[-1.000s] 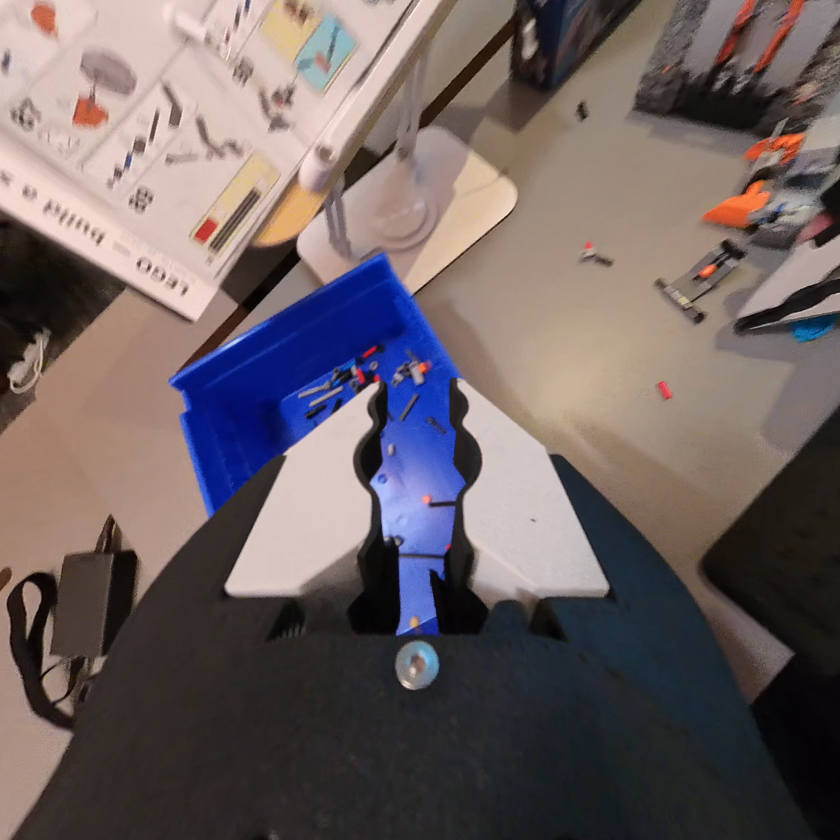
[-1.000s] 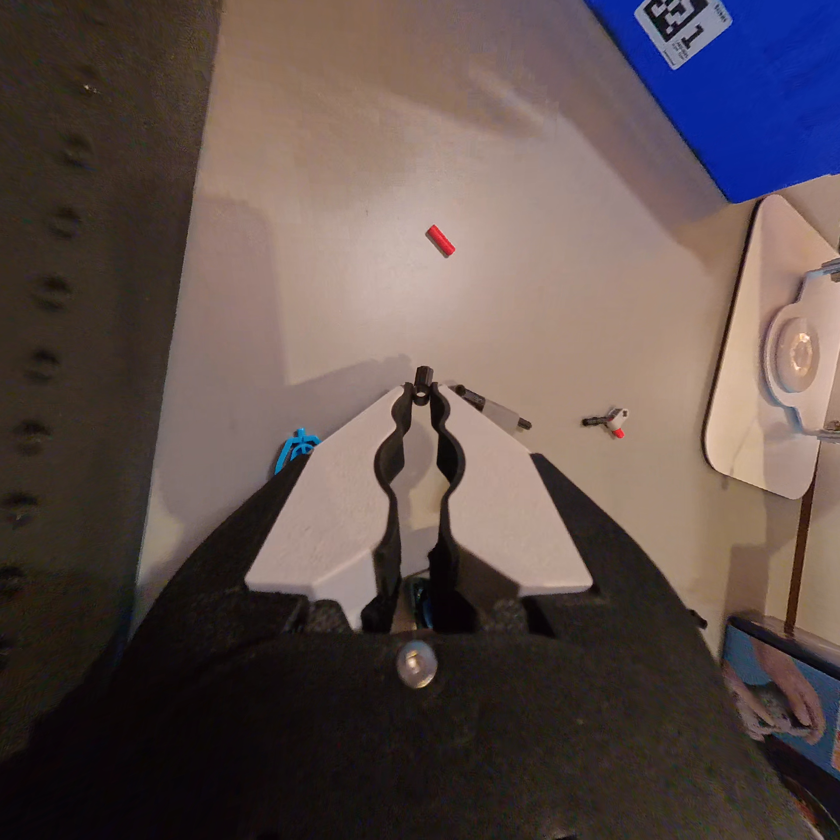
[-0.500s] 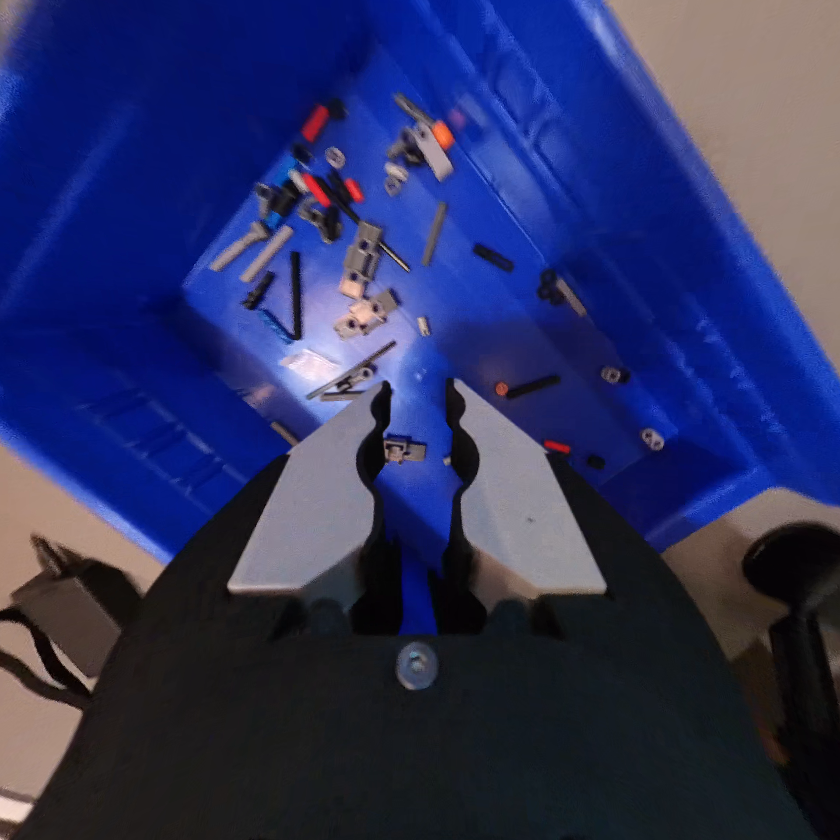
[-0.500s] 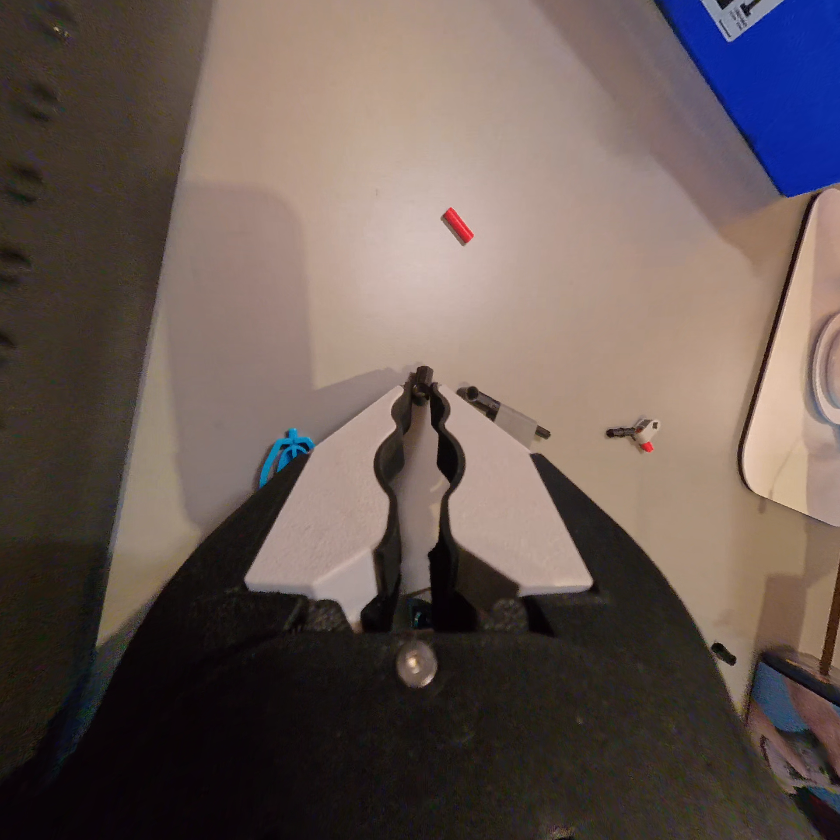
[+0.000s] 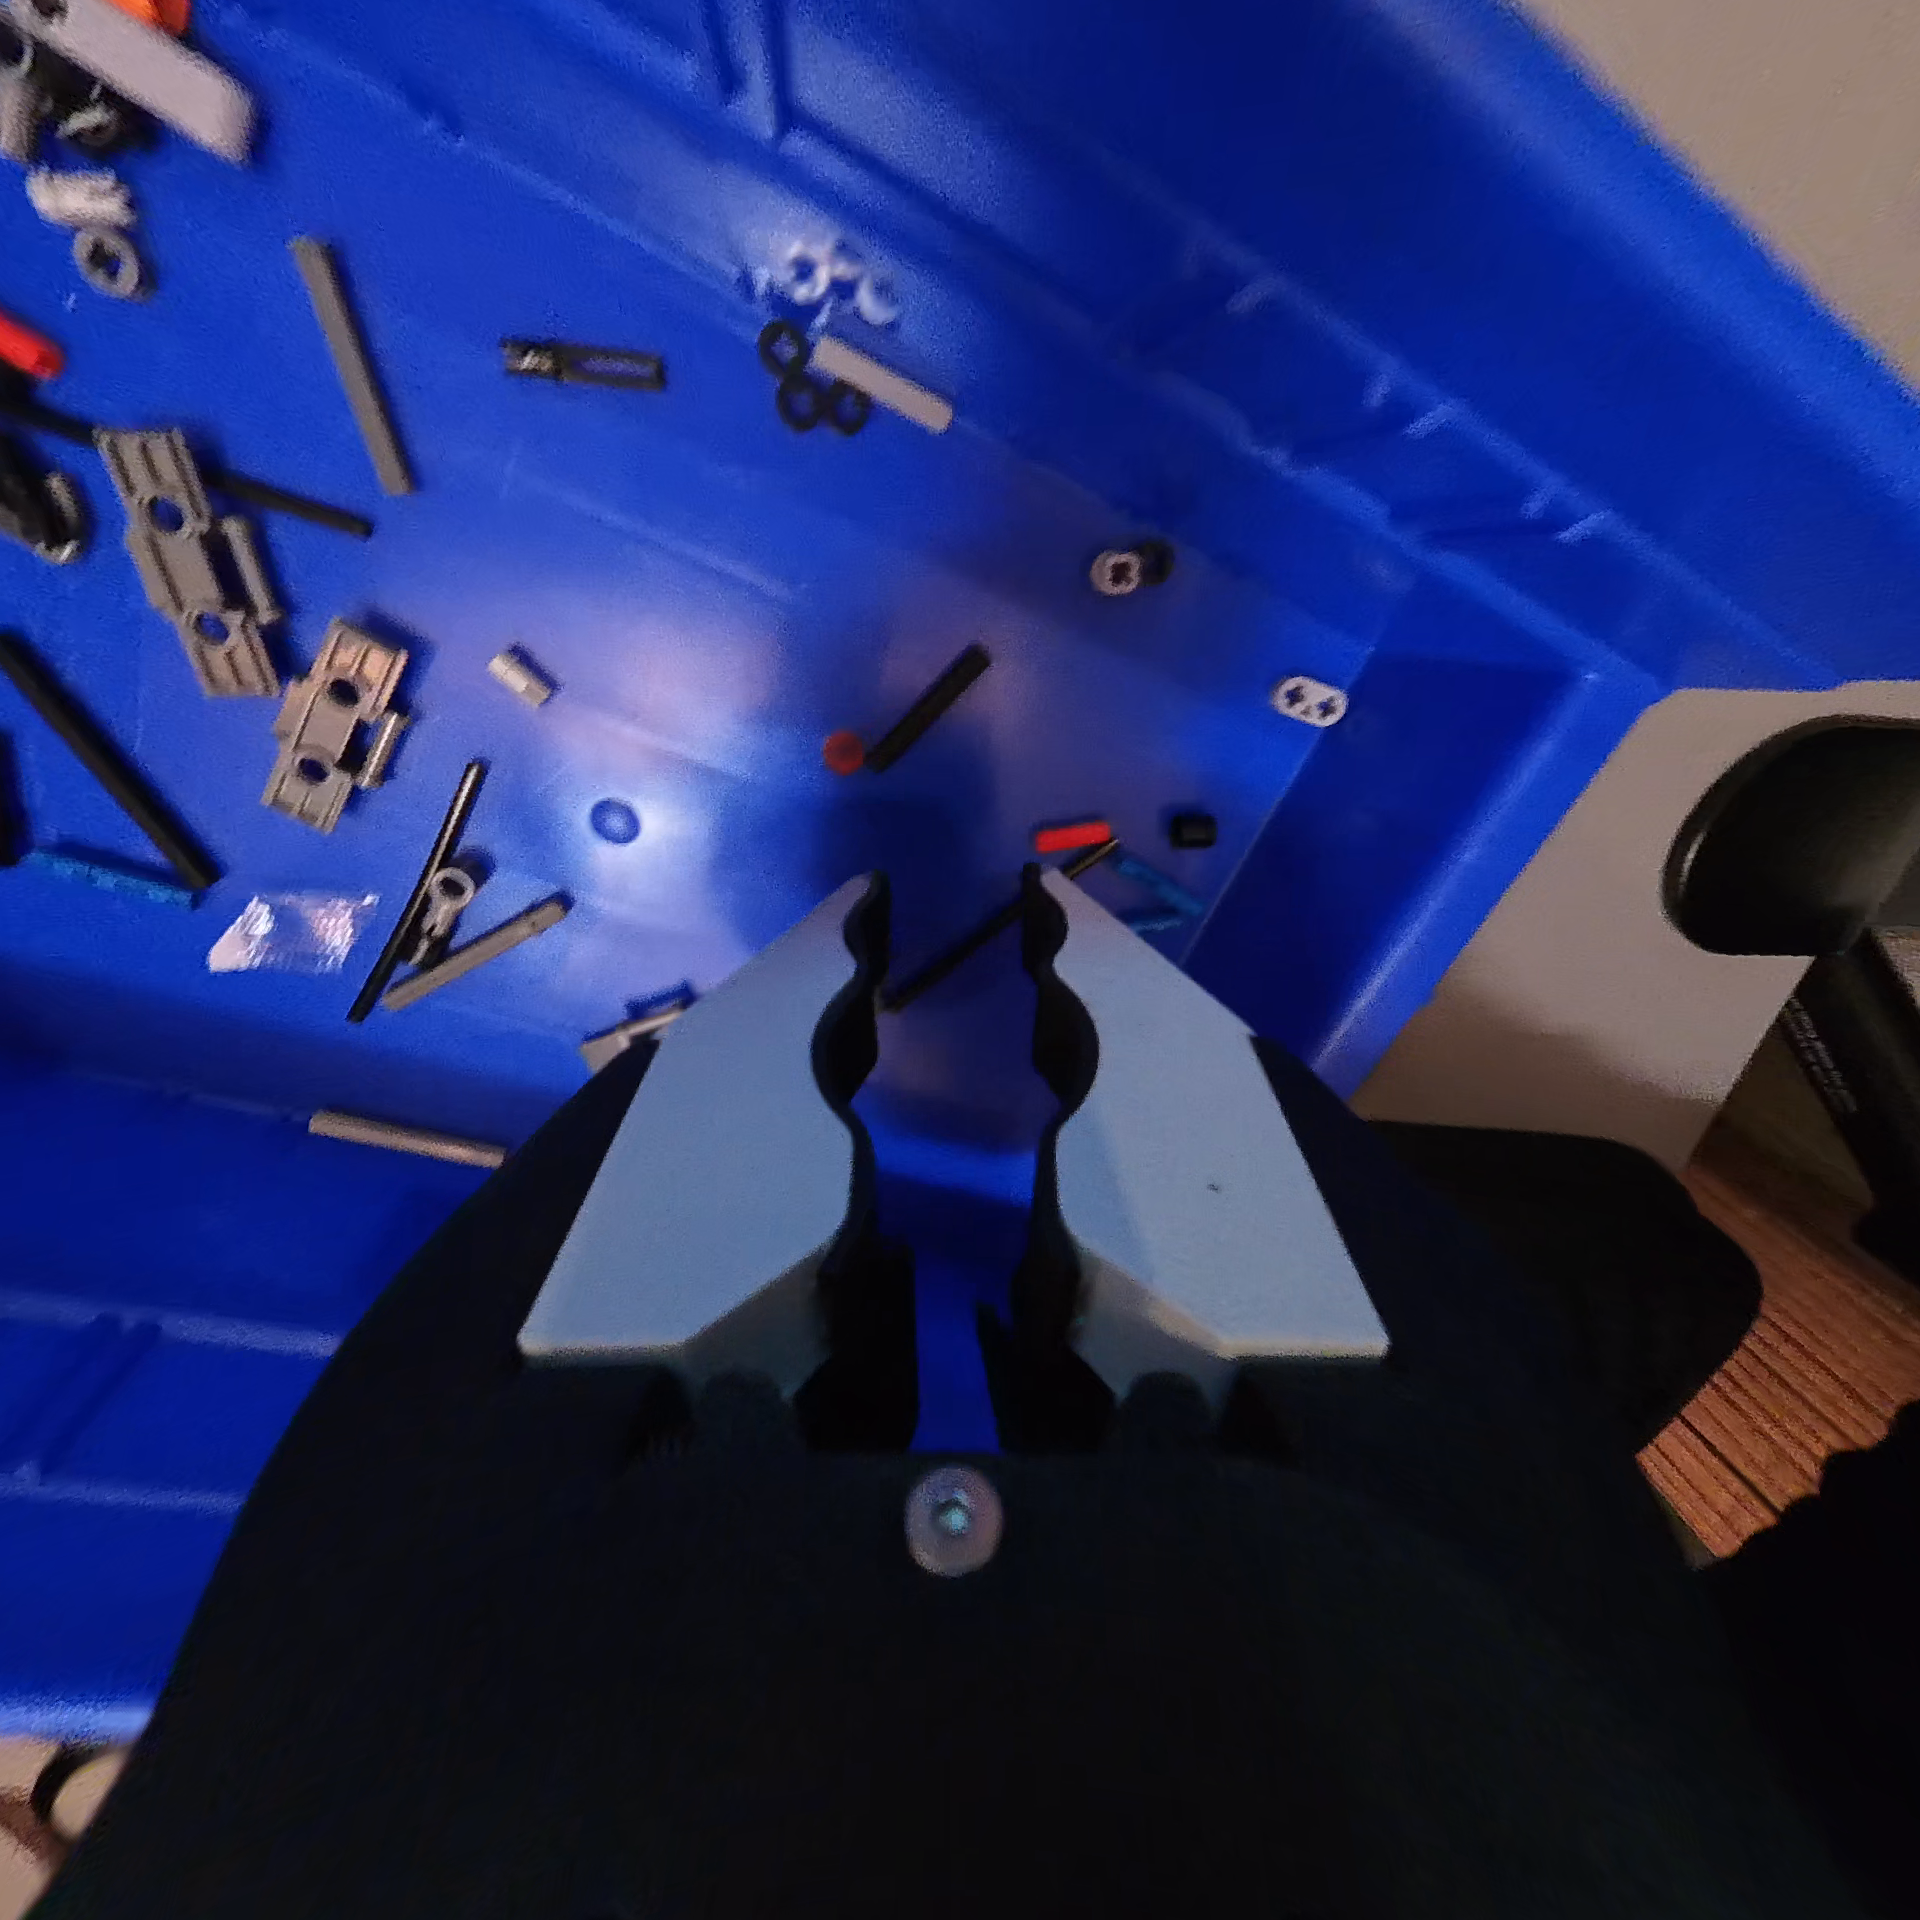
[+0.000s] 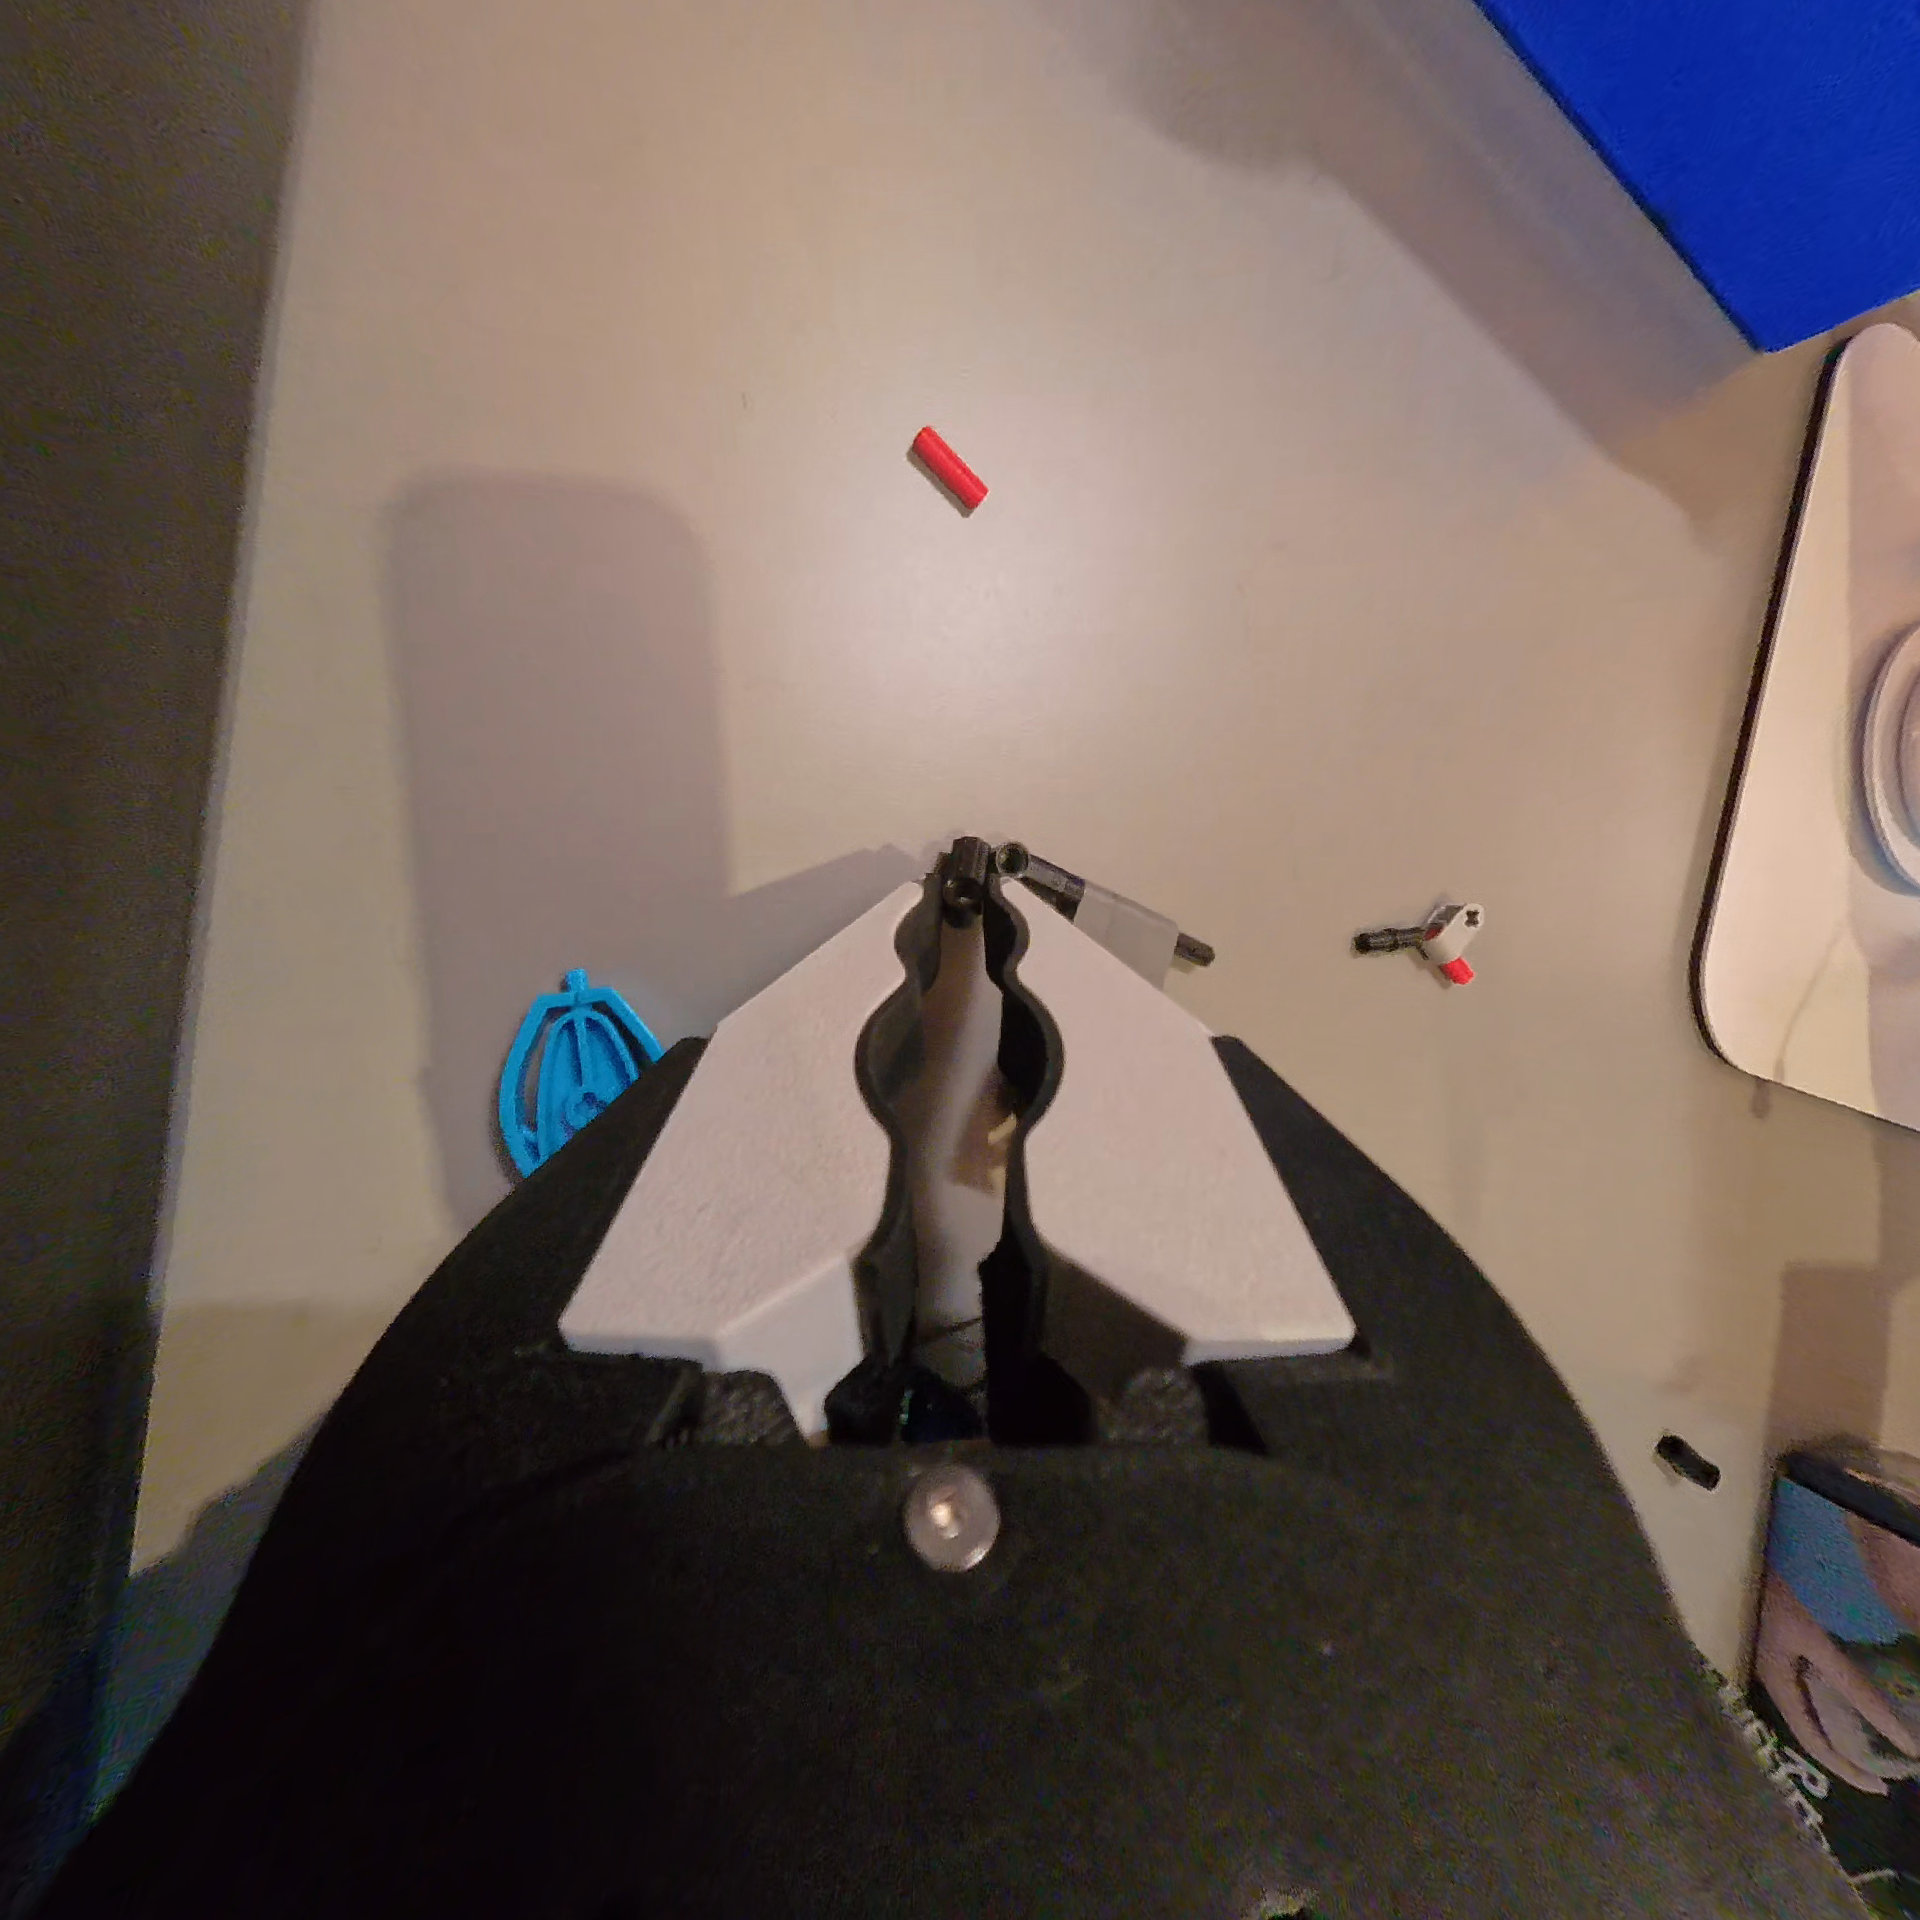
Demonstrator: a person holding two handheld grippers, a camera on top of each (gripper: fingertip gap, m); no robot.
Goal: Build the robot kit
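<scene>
- The left gripper hangs inside the blue bin, tips low over its floor, fingers apart with nothing between them.
- Directly ahead of the gap lies a thin black axle, slanted across the opening. A short red pin and a small black bush lie just beyond the right fingertip, near the bin's corner wall.
- Further left on the bin floor: grey connector plates, a grey rod, a scrap of clear film and more black axles. The view is motion-blurred, so fine part shapes are uncertain.
- The right gripper is held above the beige worktop, fingers together and clamped on a small black connector at the very tips.
- A black axle with a pale sleeve lies just beside the right fingertip; whether it joins the held connector cannot be told.
- On the worktop, well apart: a red pin ahead, a small grey-and-red assembly to the right, a blue ring-shaped piece to the left.
- Judgement for a clean pick in the bin: square the left fingers across the axle's slant, centre it in the gap, and close only when the tips straddle it.
- Judgement: keep the tips clear of the corner wall; a thin axle may roll or skid on smooth plastic.
- Judgement: hold the right grip steady; a tip-only clamp may let the part pivot.
</scene>
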